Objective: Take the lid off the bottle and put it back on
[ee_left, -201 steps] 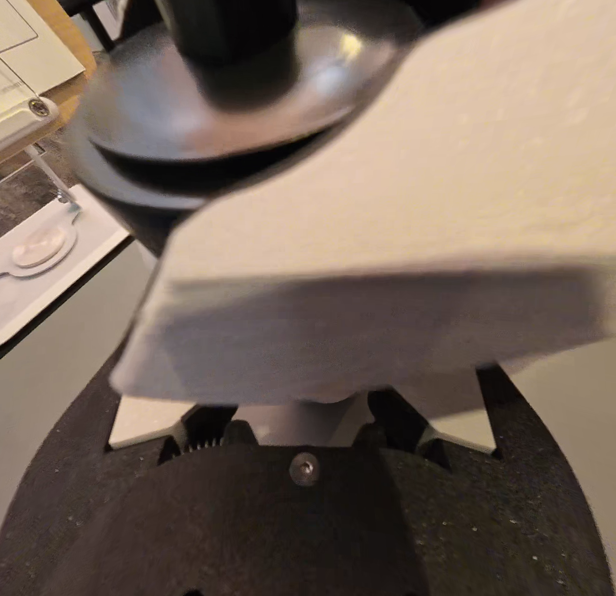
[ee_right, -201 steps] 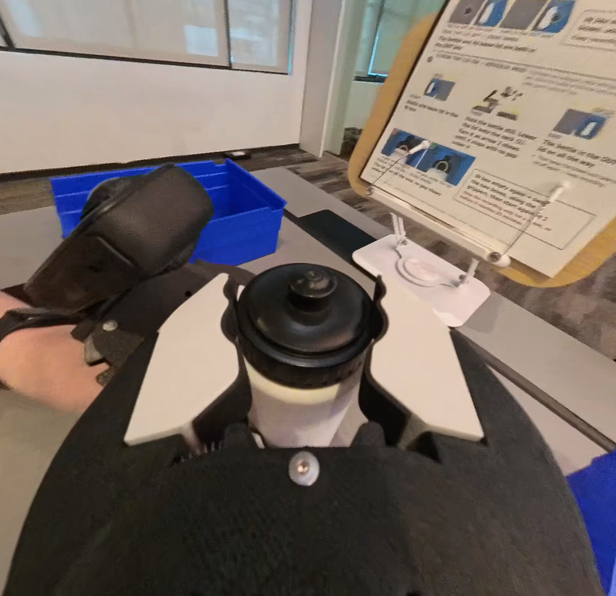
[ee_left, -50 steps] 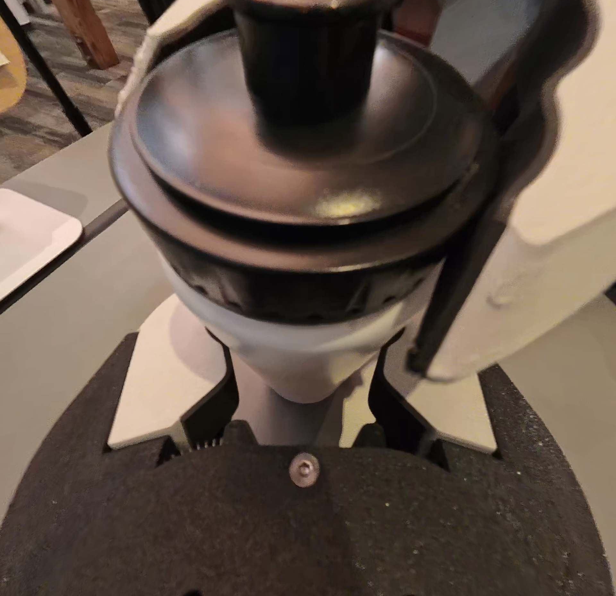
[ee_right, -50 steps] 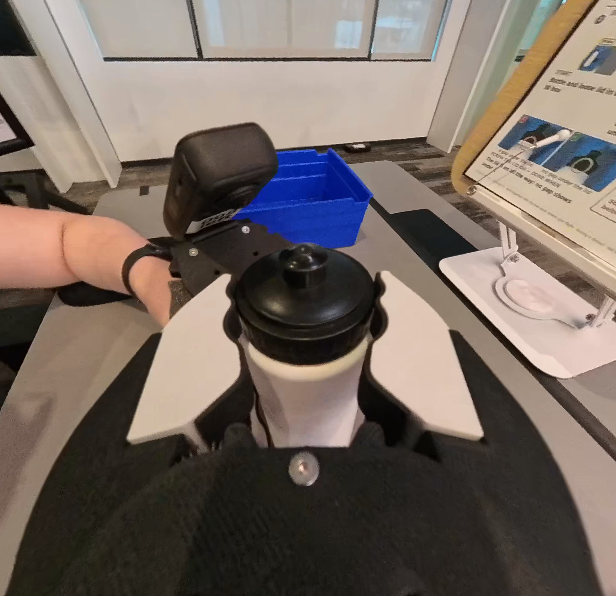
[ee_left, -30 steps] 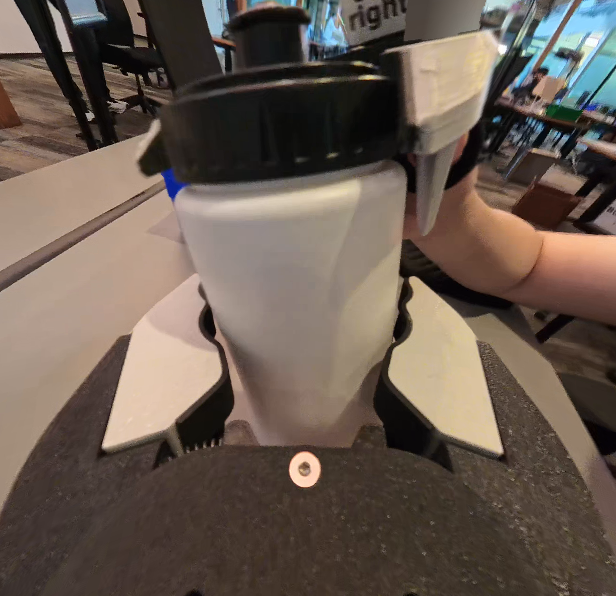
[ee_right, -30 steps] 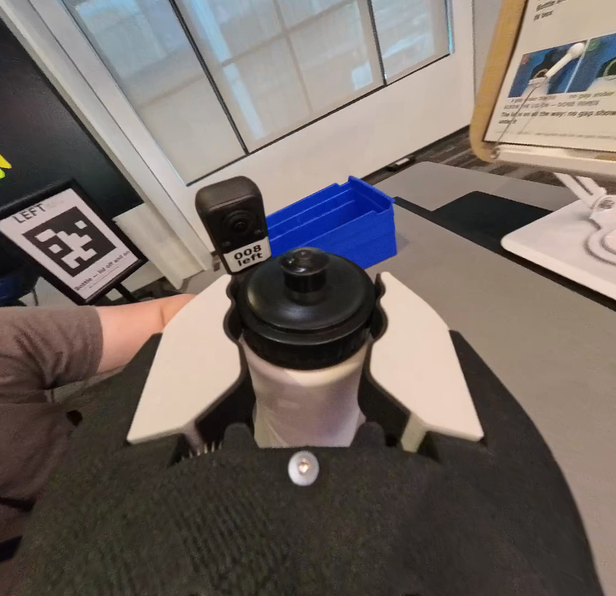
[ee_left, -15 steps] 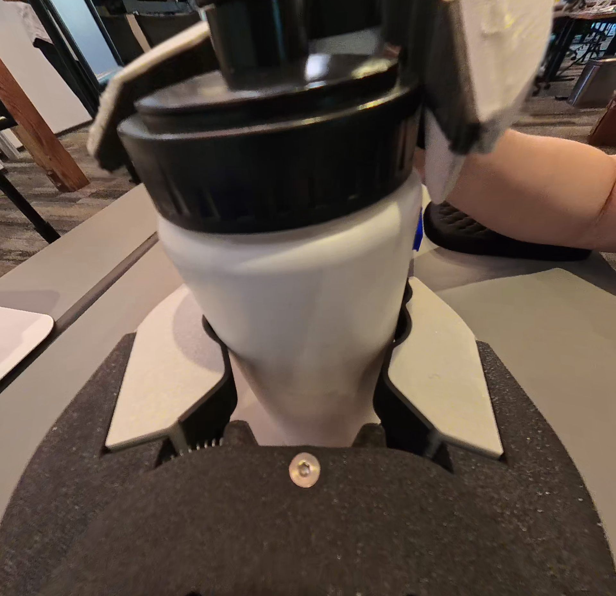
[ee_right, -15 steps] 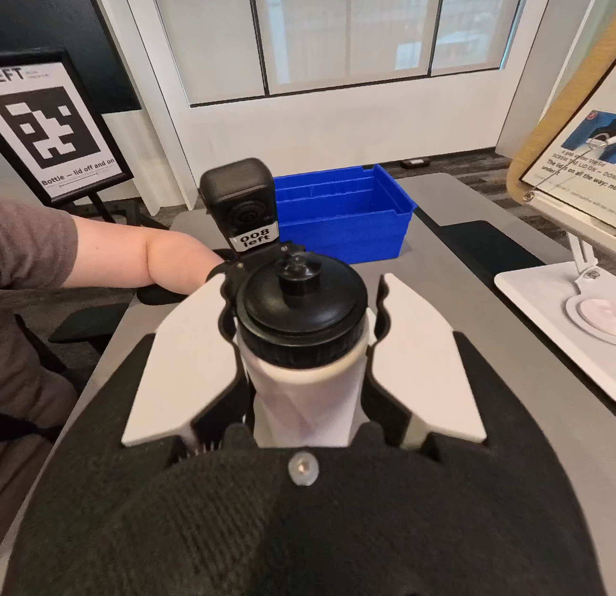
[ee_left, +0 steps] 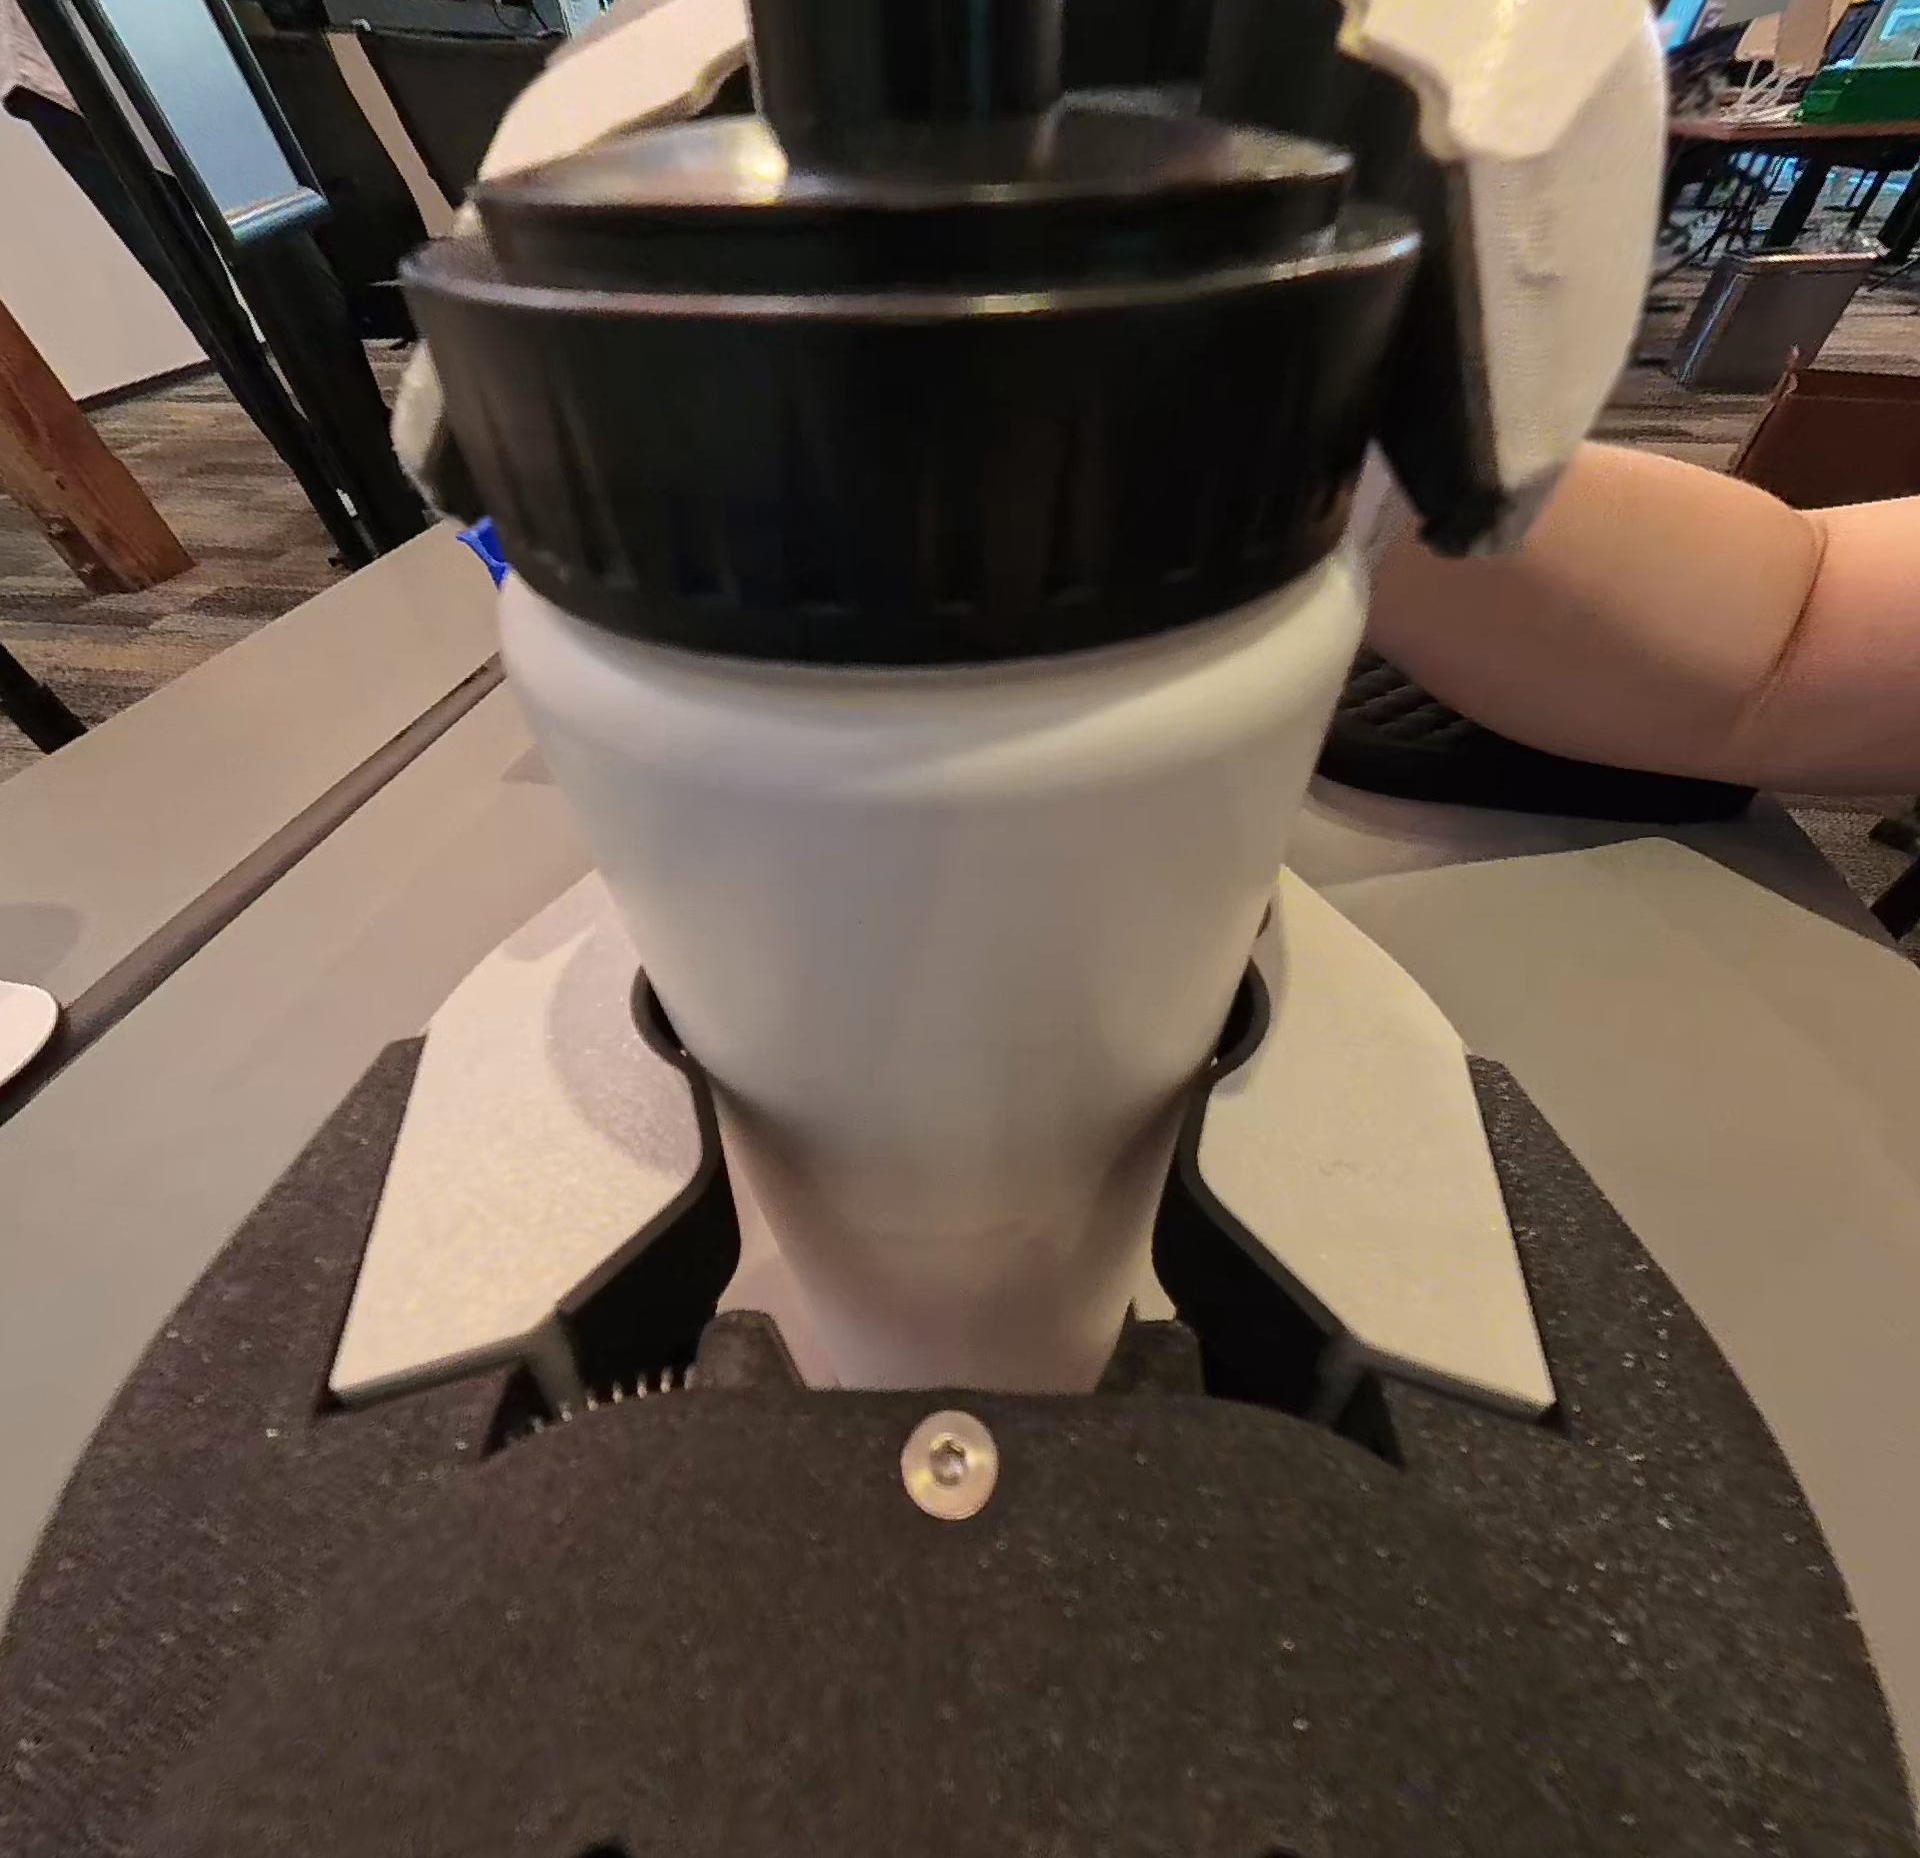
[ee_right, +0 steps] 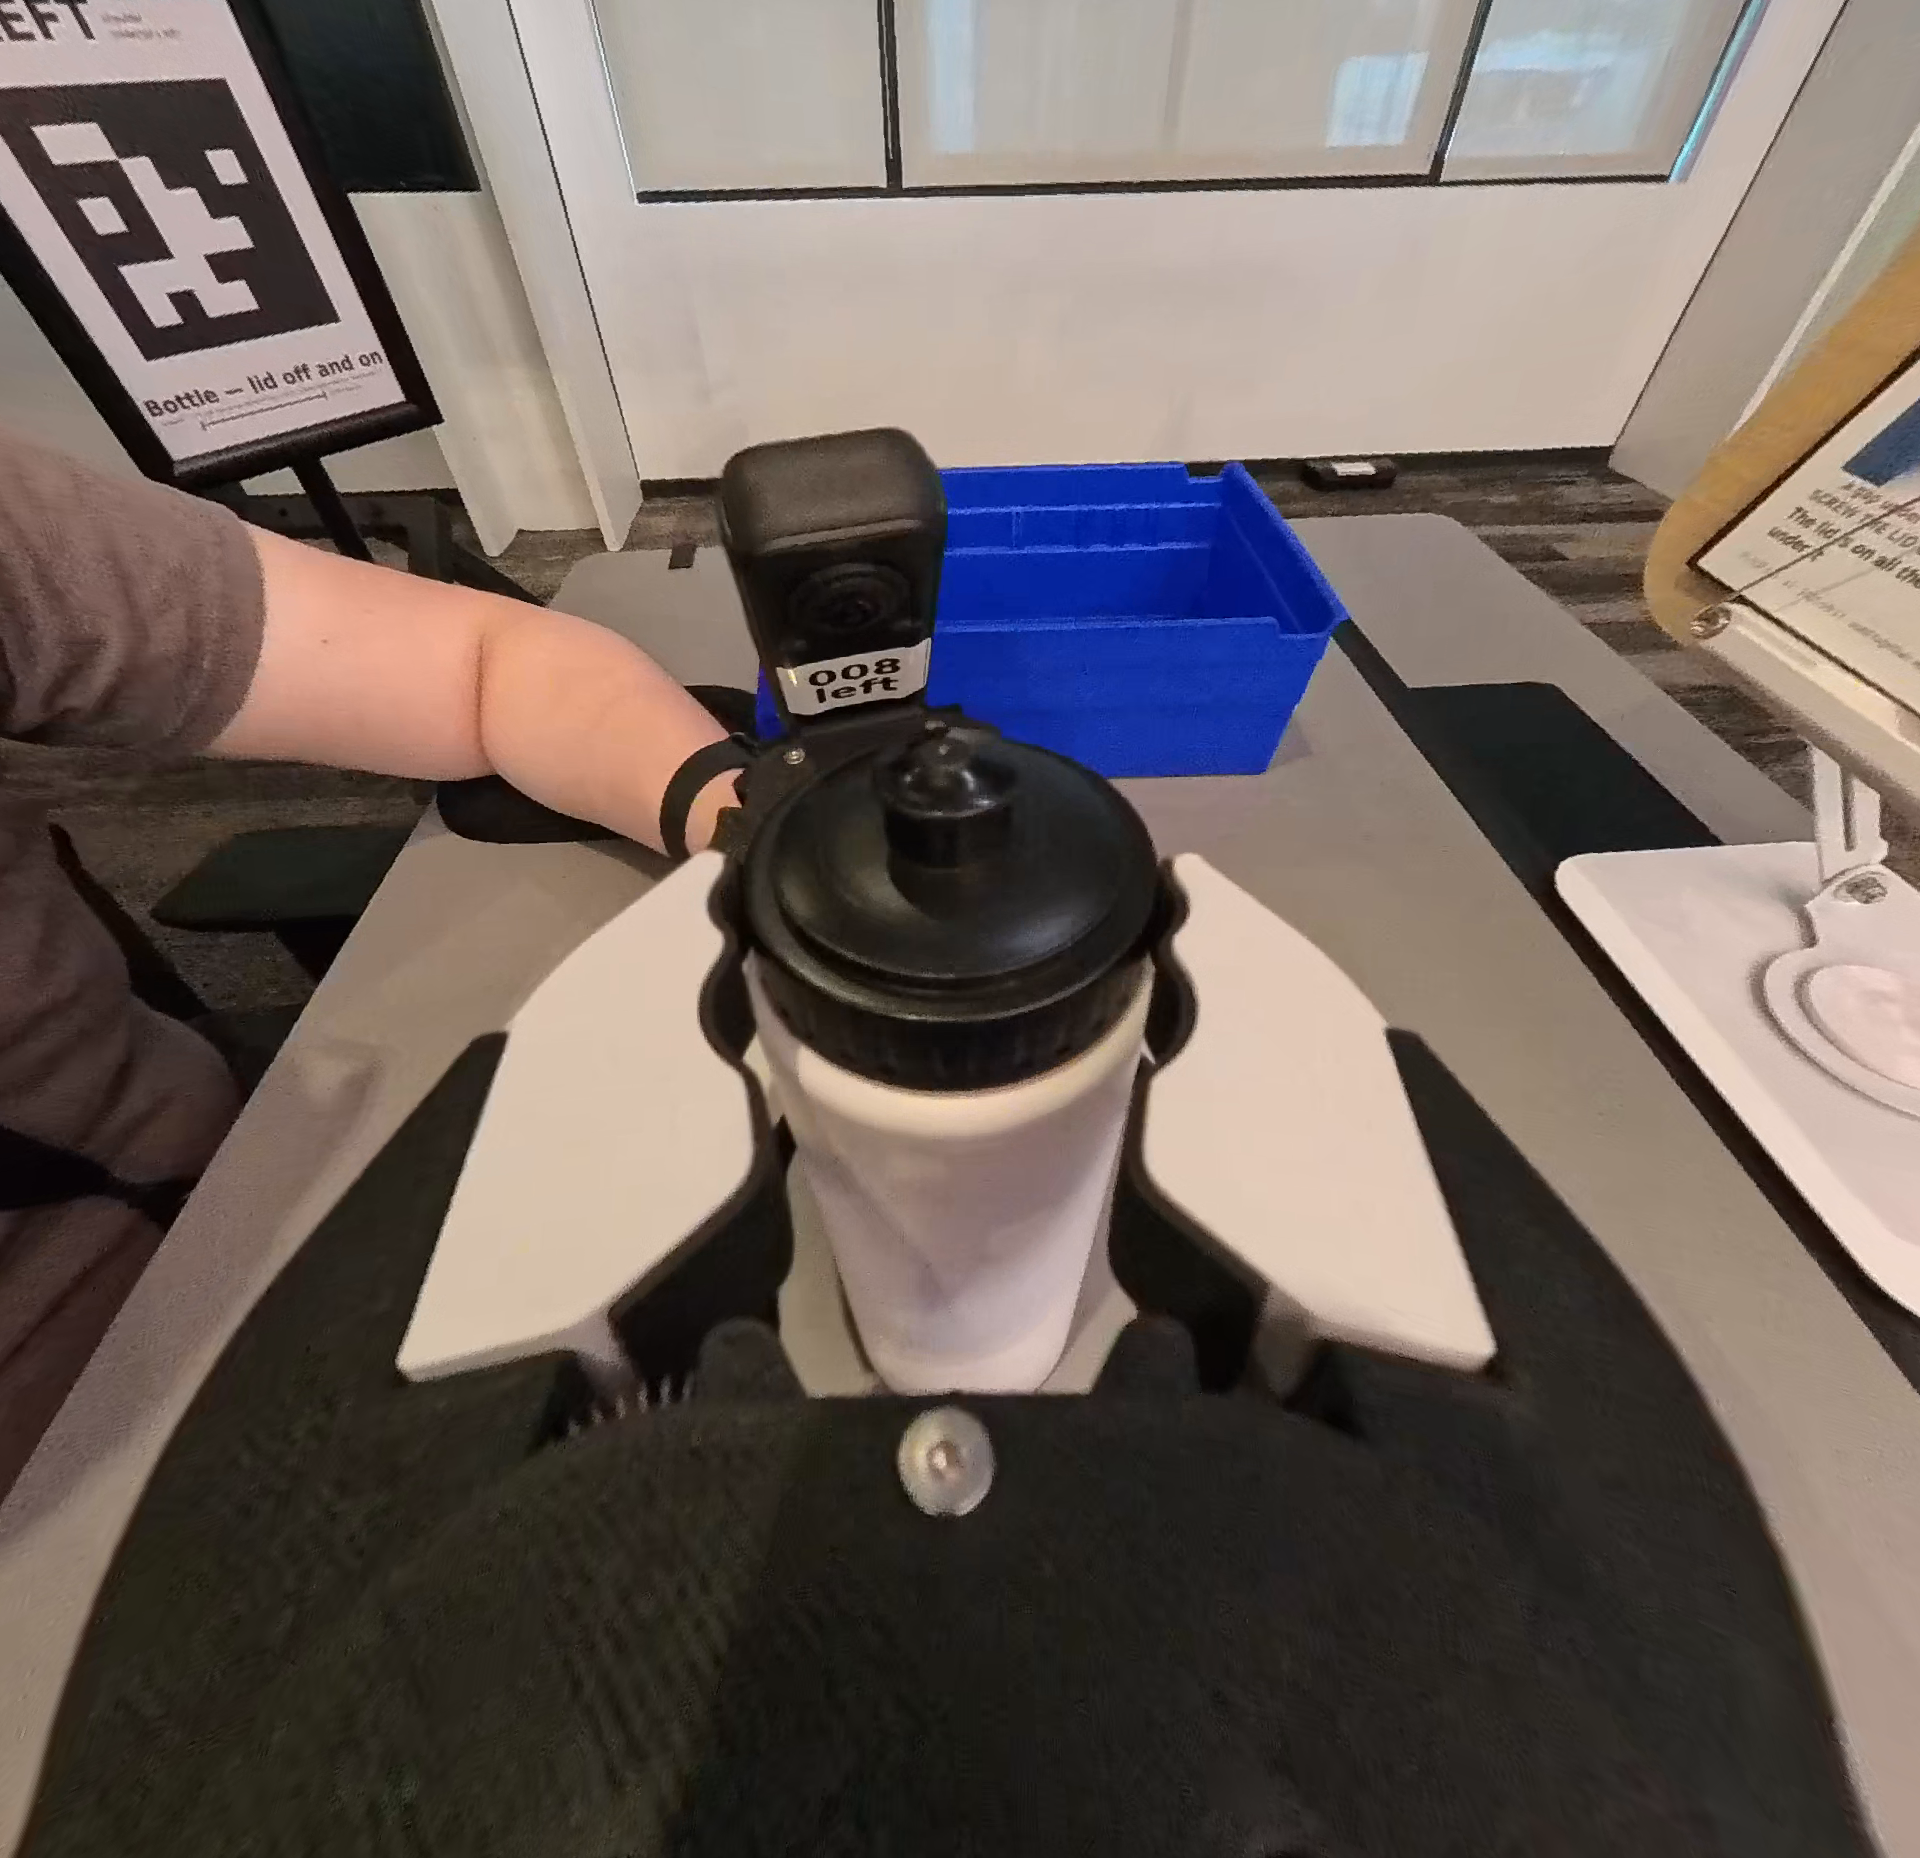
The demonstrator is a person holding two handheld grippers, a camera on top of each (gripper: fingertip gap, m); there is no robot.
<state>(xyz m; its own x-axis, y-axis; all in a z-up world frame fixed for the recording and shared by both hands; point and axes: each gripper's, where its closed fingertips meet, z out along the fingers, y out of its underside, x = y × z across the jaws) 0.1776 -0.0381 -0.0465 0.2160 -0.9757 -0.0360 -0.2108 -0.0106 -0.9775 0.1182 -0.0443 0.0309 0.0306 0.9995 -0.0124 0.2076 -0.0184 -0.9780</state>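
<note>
Two grips, one per view.

Left wrist view: left gripper (ee_left: 951,1060) closed on the lower body of the white bottle (ee_left: 935,873), held above the grey table (ee_left: 260,769). Black lid (ee_left: 904,458) seated on the neck; white fingers (ee_left: 1538,198) of the other gripper flanking its ribbed skirt. Judged light, smooth-walled, likely to yield under squeeze: hold the waist firmly, not hard.

Right wrist view: right gripper (ee_right: 951,967) clamped on the lid (ee_right: 951,935) at its ribbed rim, bottle (ee_right: 945,1216) below. Ribs judged the best purchase for turning; avoid the spout (ee_right: 940,821). Blue bin (ee_right: 1122,645) far behind.
</note>
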